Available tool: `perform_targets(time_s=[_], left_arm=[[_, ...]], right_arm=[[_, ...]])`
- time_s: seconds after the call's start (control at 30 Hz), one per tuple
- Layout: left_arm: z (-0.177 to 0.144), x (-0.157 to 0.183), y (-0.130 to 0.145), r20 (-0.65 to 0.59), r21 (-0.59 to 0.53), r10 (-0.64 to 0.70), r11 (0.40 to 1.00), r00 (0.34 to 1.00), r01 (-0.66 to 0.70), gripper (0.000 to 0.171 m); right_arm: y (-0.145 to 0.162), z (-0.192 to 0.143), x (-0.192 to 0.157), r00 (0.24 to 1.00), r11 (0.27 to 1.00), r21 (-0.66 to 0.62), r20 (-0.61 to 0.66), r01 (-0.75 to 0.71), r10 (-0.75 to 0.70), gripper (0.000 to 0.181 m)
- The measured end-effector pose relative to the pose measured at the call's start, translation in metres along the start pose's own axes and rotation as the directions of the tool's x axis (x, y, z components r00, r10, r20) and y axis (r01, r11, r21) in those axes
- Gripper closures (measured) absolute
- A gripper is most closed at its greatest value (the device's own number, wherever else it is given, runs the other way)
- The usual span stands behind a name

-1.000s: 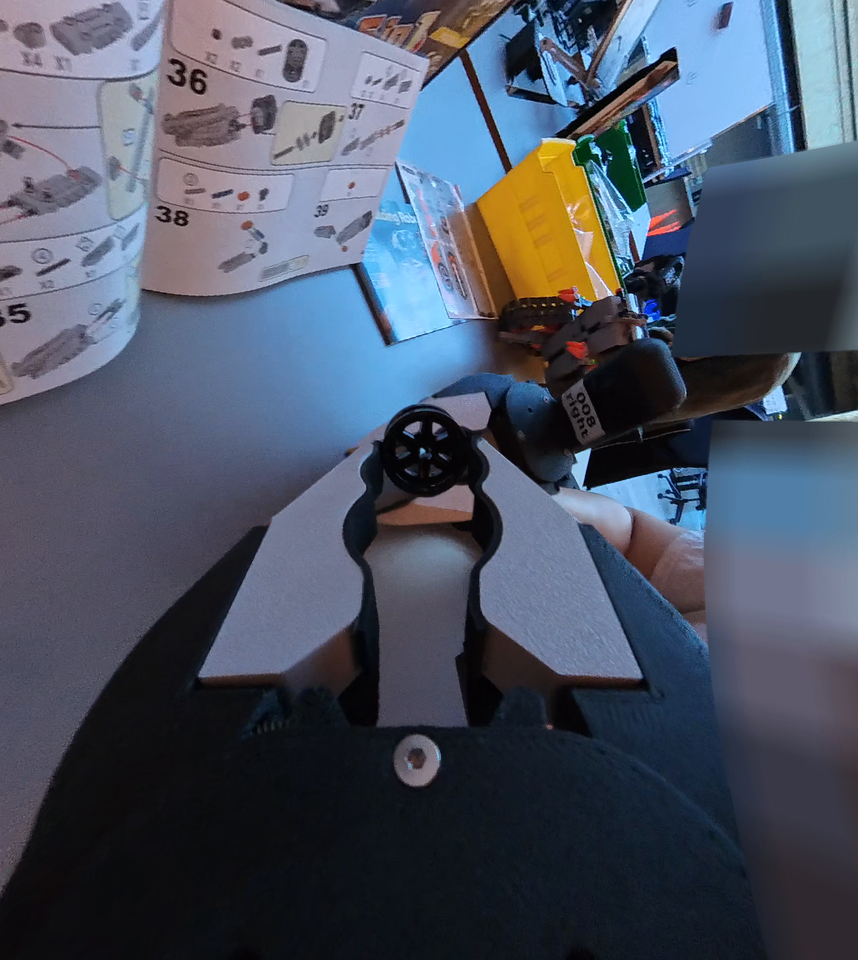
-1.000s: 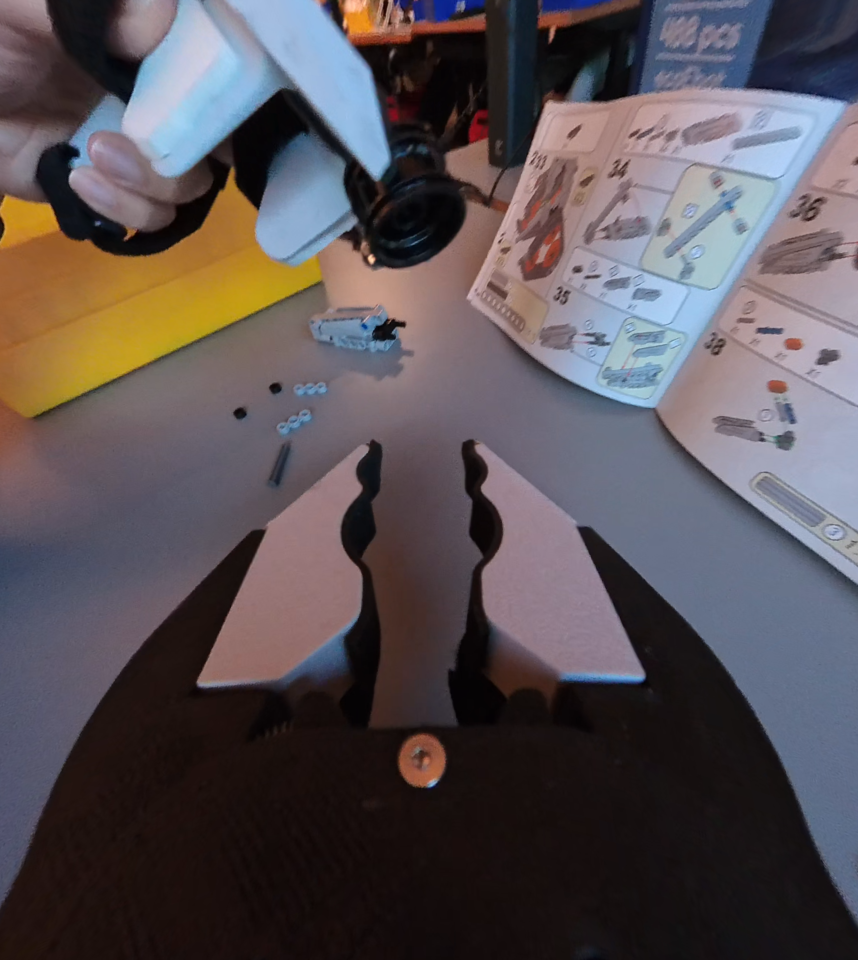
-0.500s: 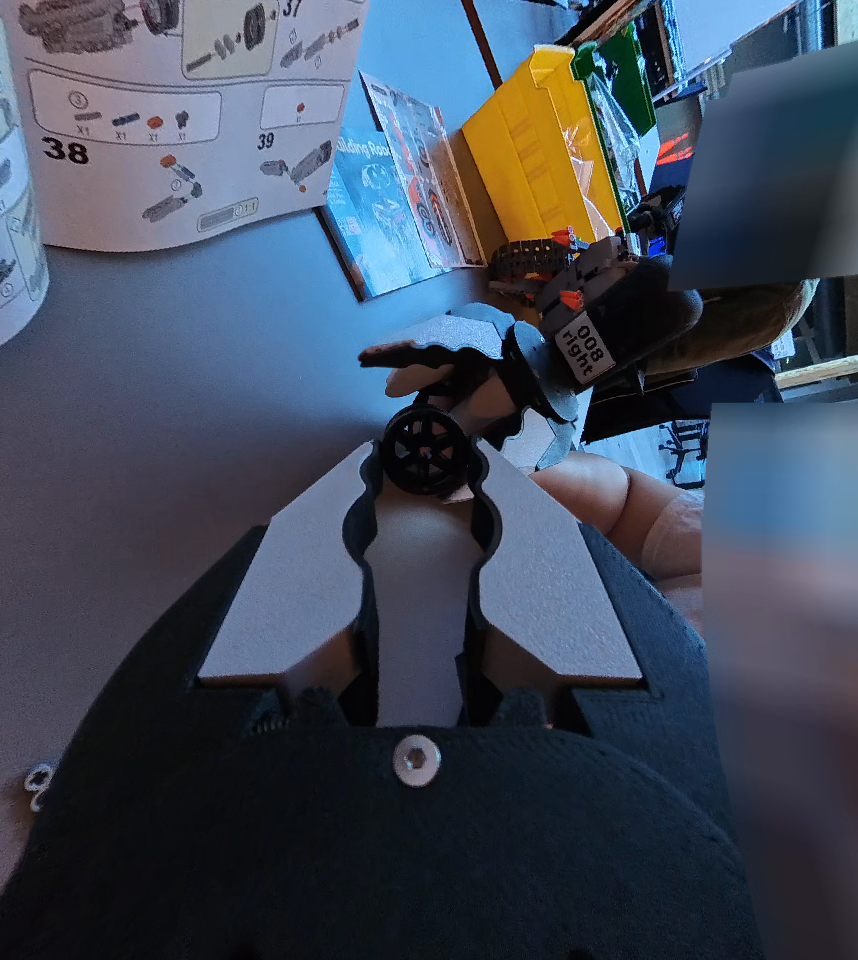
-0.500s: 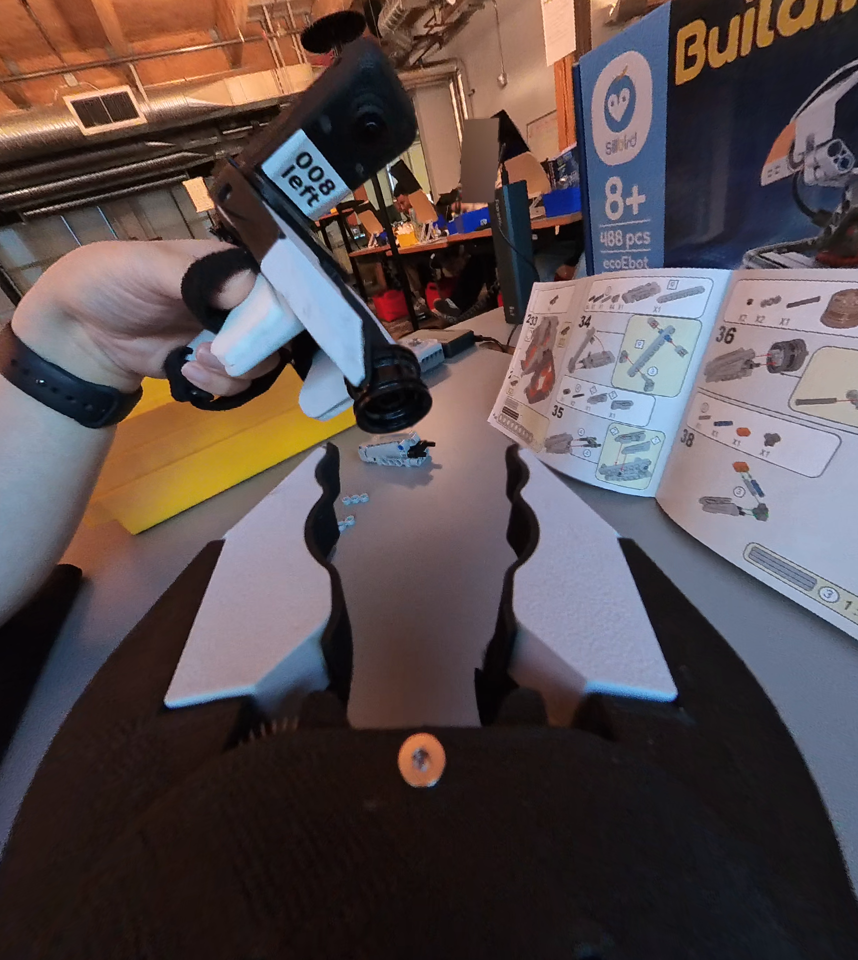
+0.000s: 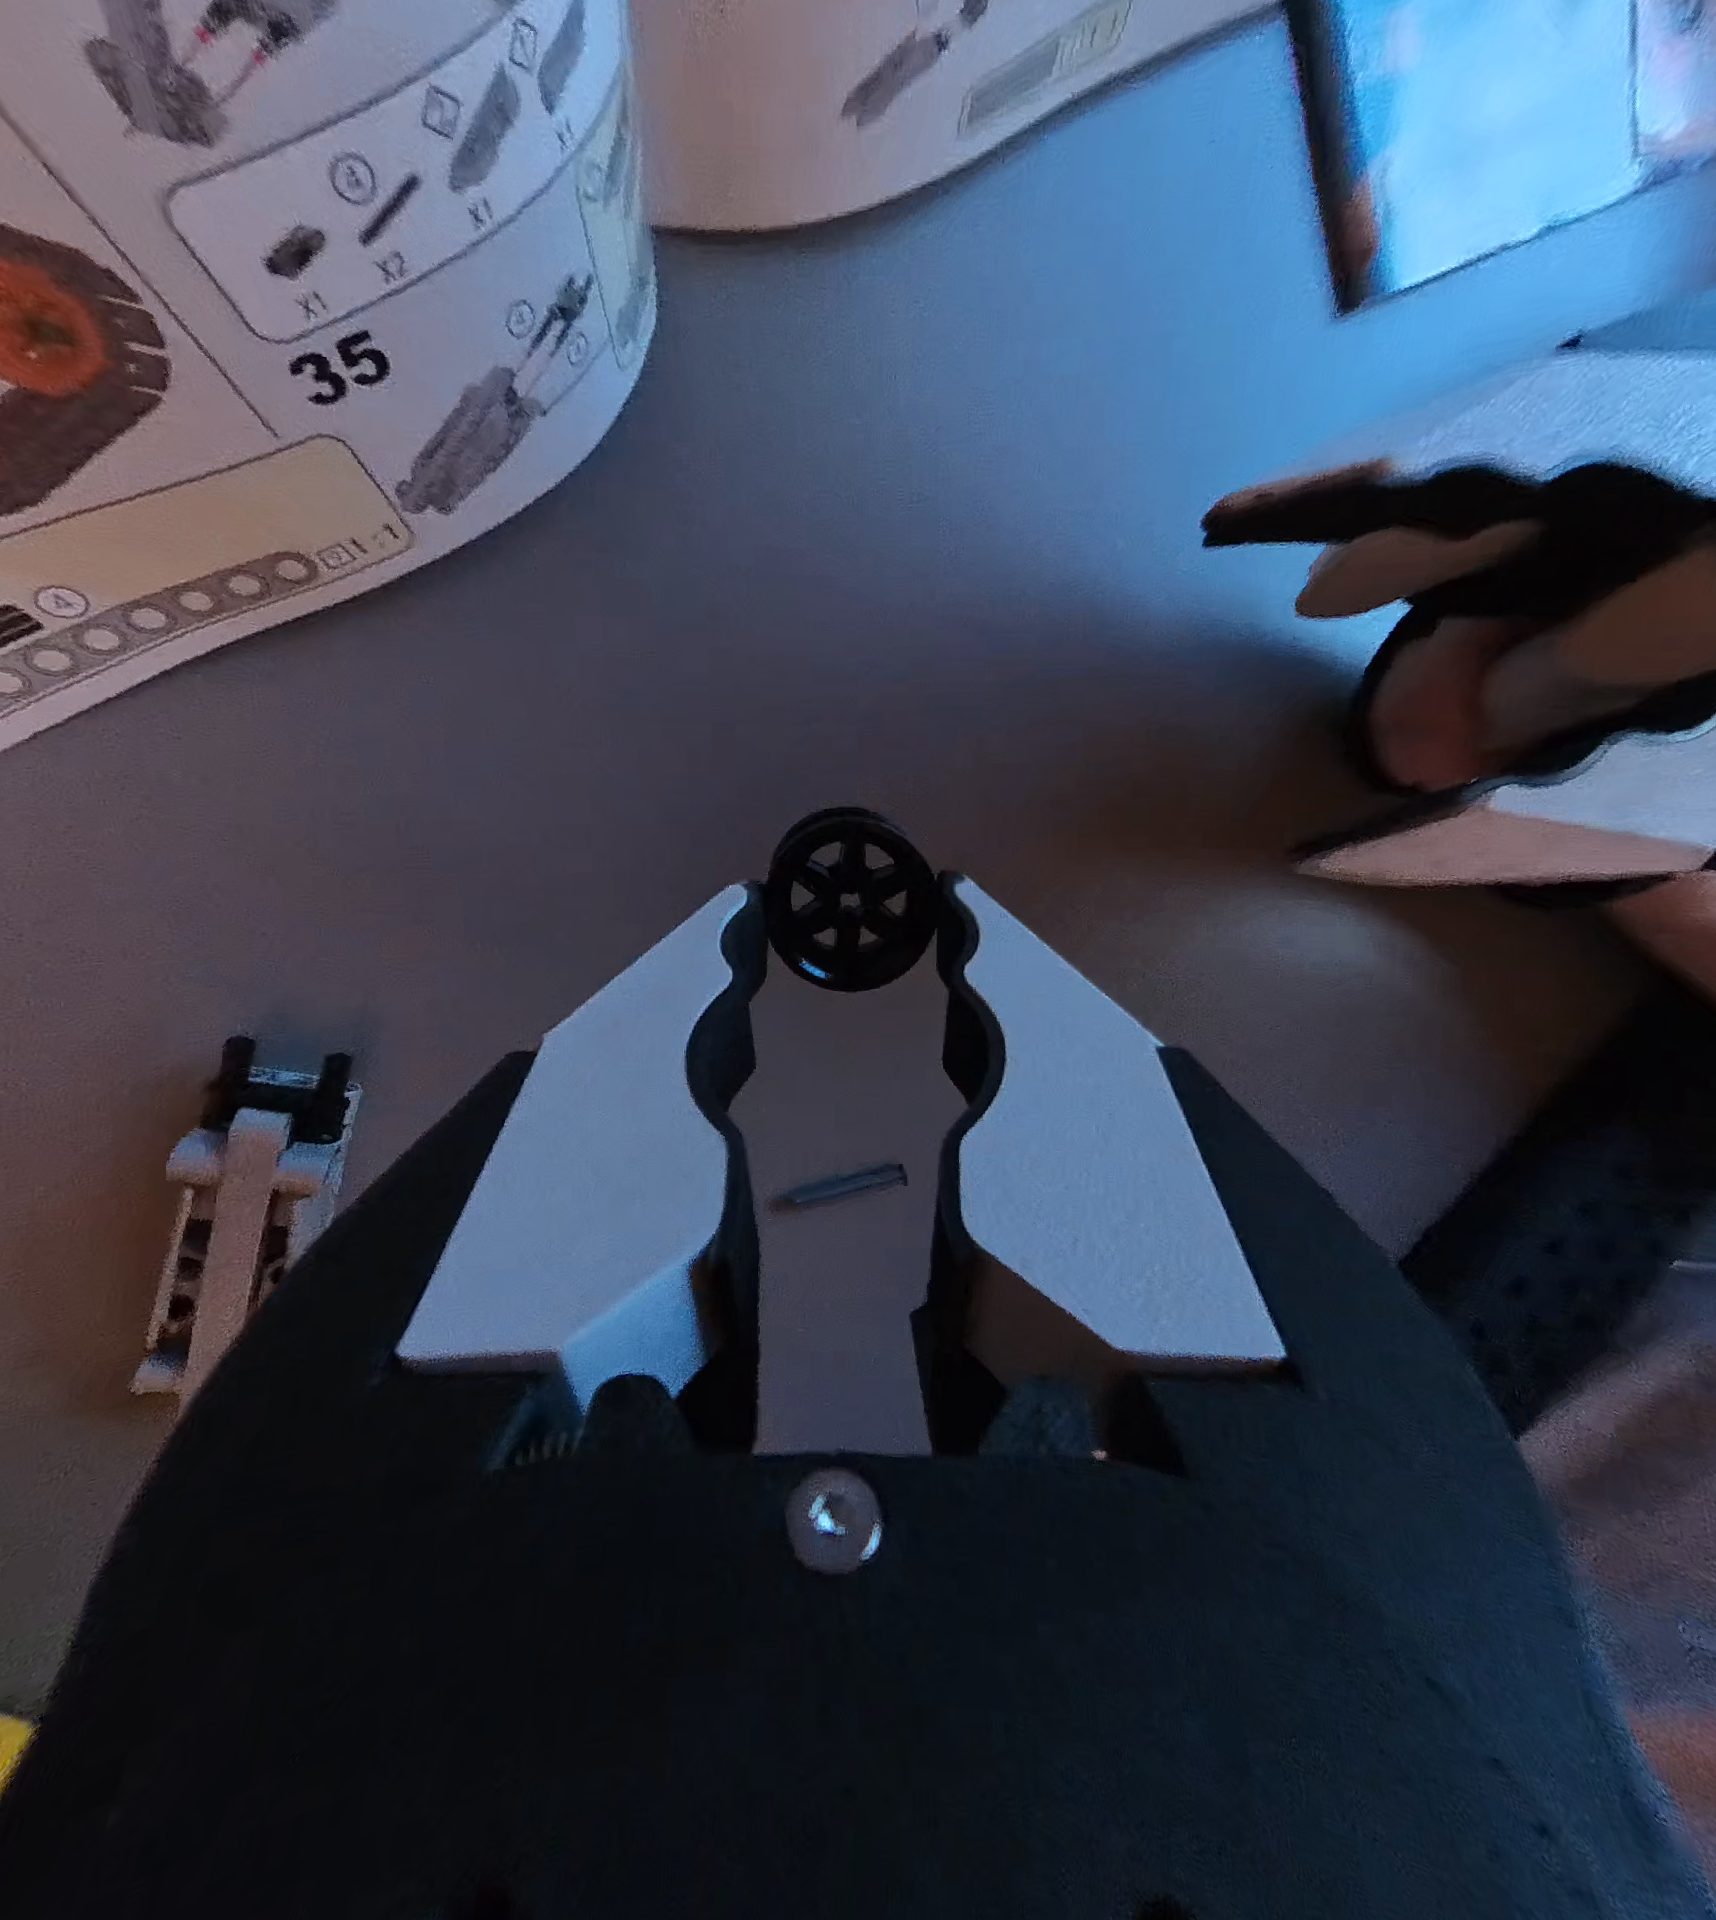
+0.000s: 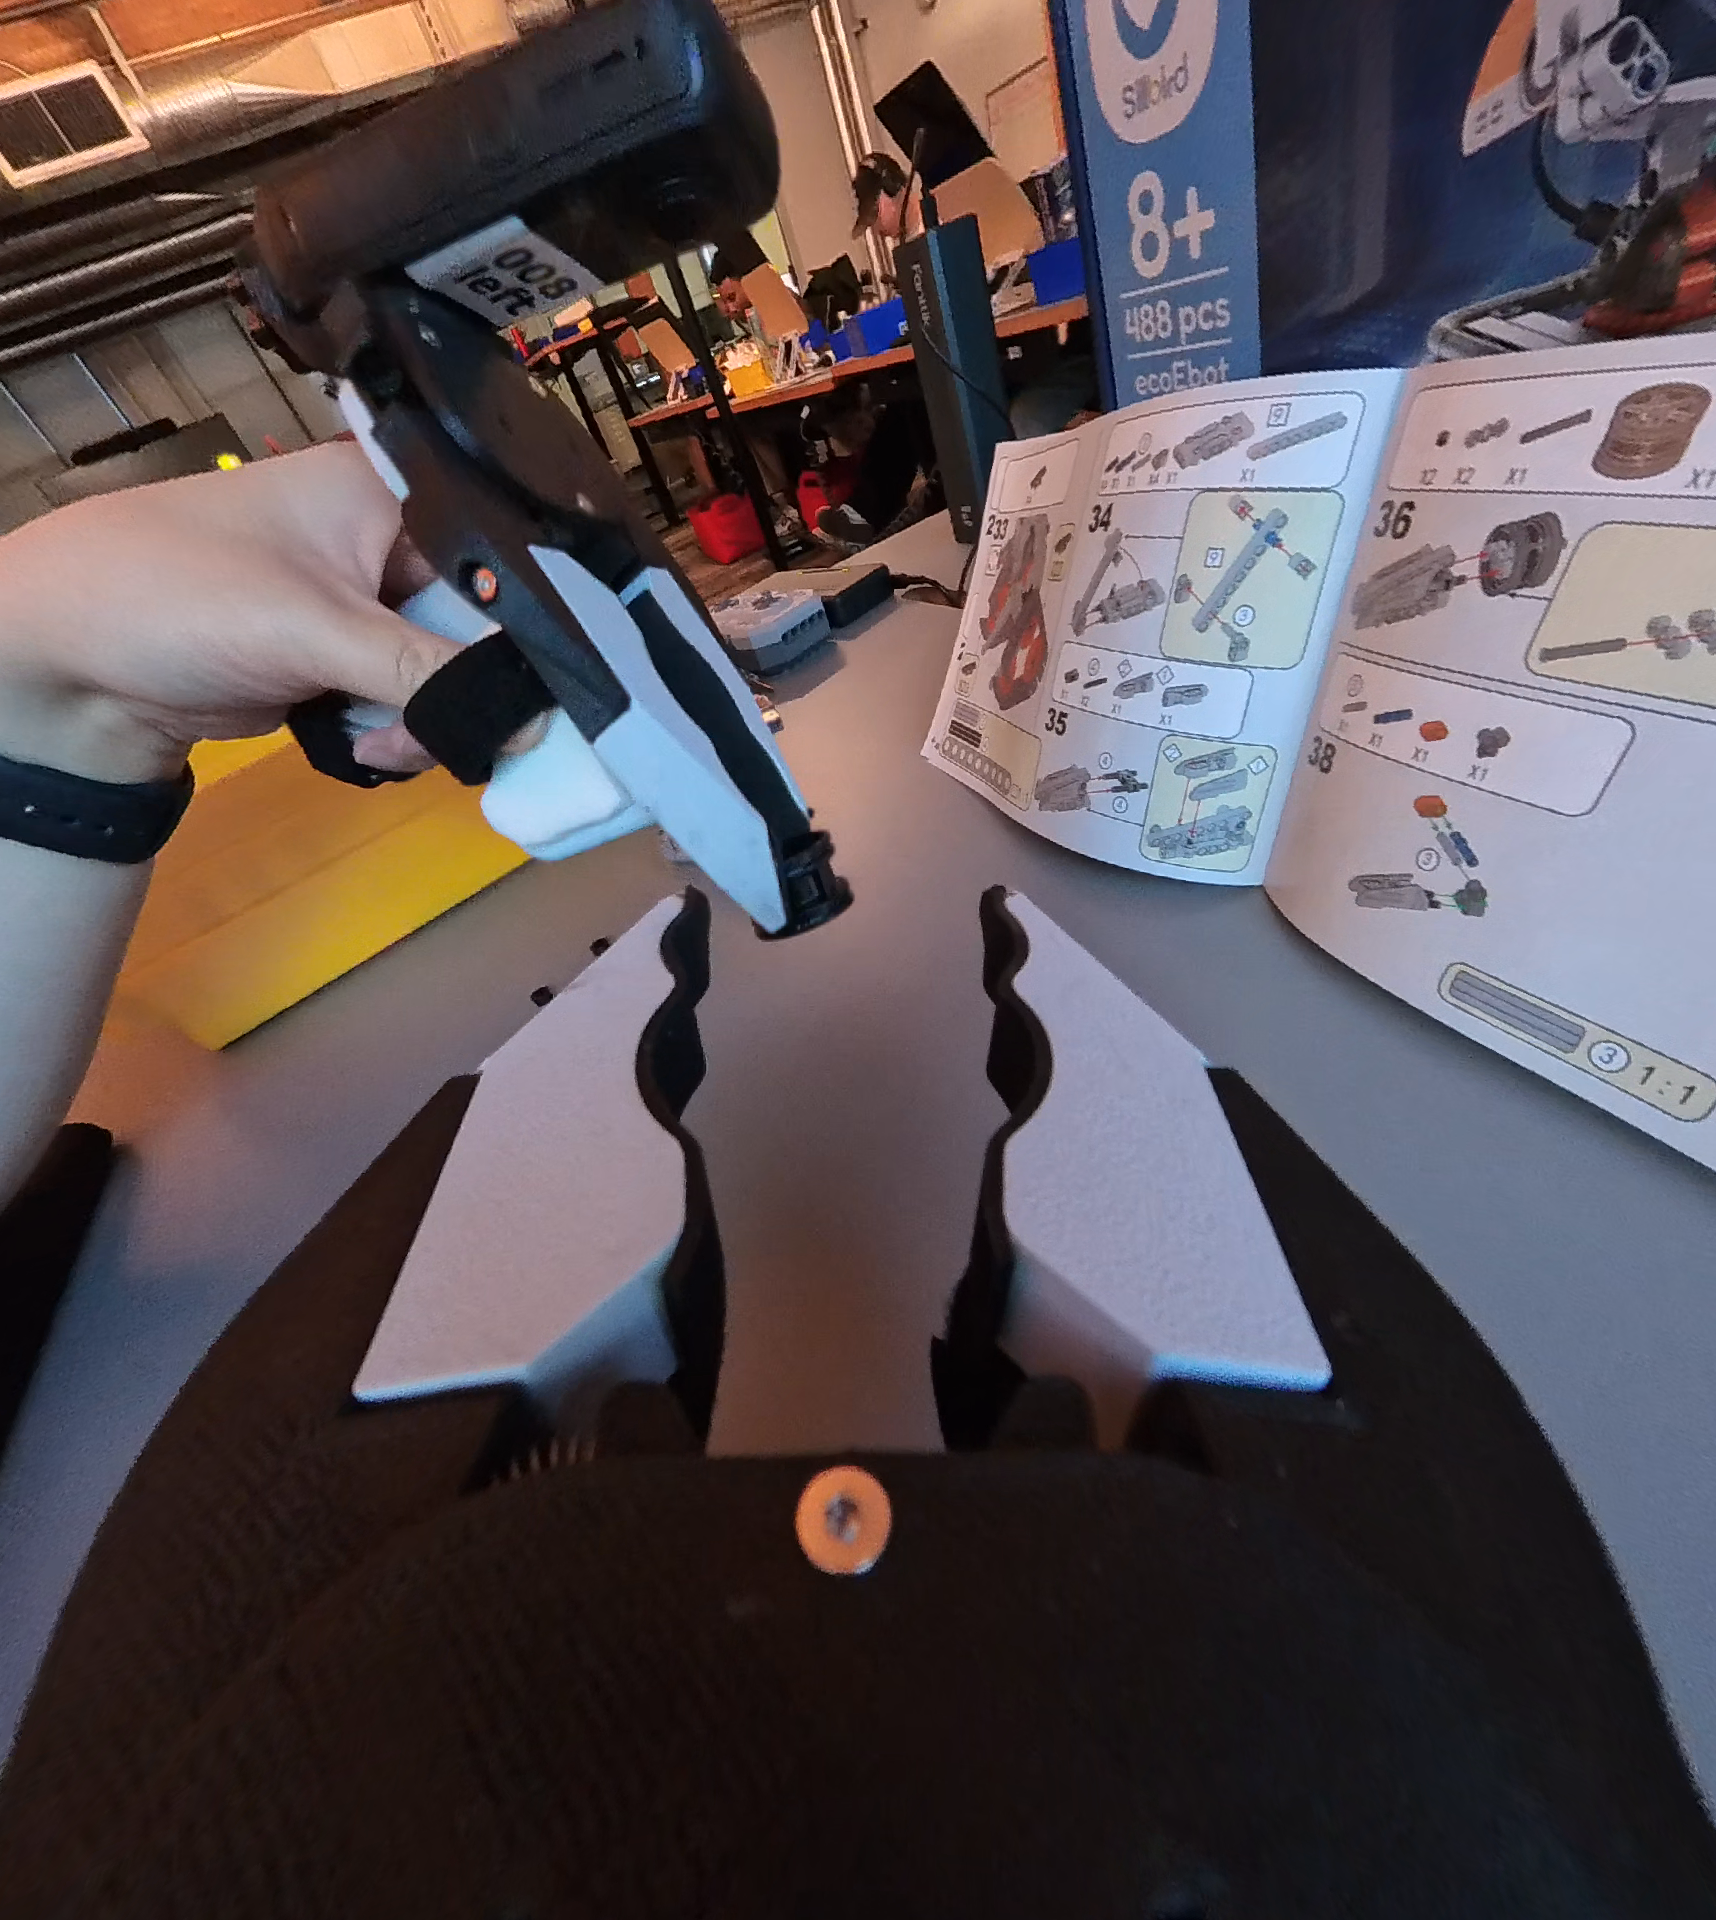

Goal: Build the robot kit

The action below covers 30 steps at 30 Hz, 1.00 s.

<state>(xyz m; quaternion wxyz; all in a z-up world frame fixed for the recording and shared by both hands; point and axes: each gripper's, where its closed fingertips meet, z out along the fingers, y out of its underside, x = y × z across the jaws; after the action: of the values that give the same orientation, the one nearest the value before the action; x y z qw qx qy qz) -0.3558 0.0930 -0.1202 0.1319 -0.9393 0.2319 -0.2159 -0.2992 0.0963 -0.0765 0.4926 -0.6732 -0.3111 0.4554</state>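
Now left gripper (image 5: 849, 902), jaws pinching black wheel (image 5: 850, 900), is tipping down toward surface (image 5: 833, 582), axle pin (image 5: 838, 1187) beneath; right gripper (image 6: 838, 914), jaws wide, empty, is backing off alongside.

One black wheel (image 5: 849, 899), one grey axle pin (image 5: 838, 1187), one open instruction booklet (image 6: 1456, 665), two claws (image 5: 849, 904) (image 6: 838, 914).

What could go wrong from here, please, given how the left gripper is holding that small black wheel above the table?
1. The left gripper pinches the black wheel only at its very fingertips, so it could slip and roll off across the grey table.
2. The open right gripper sits close to the wheel and might knock it loose.
3. A thin grey pin and a grey-and-white brick assembly lie below; a dropped wheel could scatter them.
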Motion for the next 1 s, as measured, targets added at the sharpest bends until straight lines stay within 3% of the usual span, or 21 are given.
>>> perform_targets(time_s=[0.3,1.0], left_arm=[[0.01,-0.018,0.018,0.161,-0.159,0.152,0.979,0.975,-0.126,0.141],[0.025,-0.014,0.039,0.145,-0.306,0.246,0.932,0.958,-0.193,0.141]], right_arm=[[-0.001,-0.001,0.003,0.999,0.999,0.006,0.002,-0.04,0.04,0.13],[0.002,0.0,0.002,0.999,0.999,-0.005,0.007,-0.045,0.045,0.13]])
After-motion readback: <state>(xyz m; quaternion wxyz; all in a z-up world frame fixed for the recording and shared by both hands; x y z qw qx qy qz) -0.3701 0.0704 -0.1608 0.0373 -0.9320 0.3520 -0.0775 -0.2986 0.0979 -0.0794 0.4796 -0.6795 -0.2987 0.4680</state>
